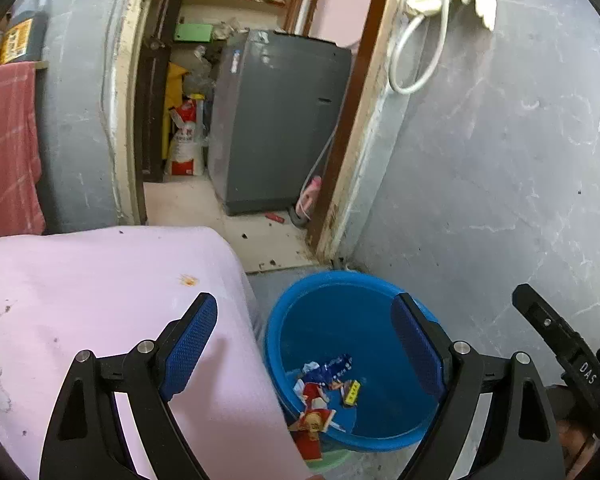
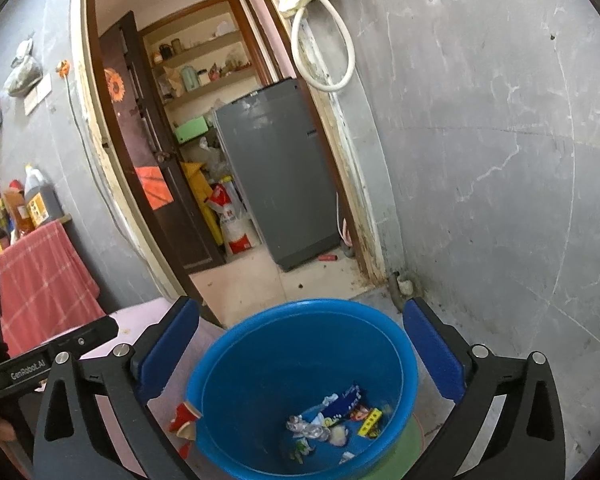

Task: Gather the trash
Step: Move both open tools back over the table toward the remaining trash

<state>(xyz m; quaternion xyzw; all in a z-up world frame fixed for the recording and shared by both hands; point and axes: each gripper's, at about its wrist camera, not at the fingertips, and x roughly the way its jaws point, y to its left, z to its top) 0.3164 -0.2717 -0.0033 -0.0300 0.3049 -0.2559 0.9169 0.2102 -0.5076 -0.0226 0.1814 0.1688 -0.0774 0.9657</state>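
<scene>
Both my grippers, left [image 1: 304,344] and right [image 2: 300,354], gape wide and empty over the bin [image 2: 410,356]. A red wrapper [image 2: 185,420] sits outside the bin's near-left rim, against the pink cloth [image 1: 100,280], closest to my left gripper

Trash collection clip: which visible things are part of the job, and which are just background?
Job:
- blue basin
- wrappers lying in it
- red wrapper outside the rim
- left gripper and right gripper, both open and empty

Background:
- washing machine
- red cloth
- white hose
</scene>
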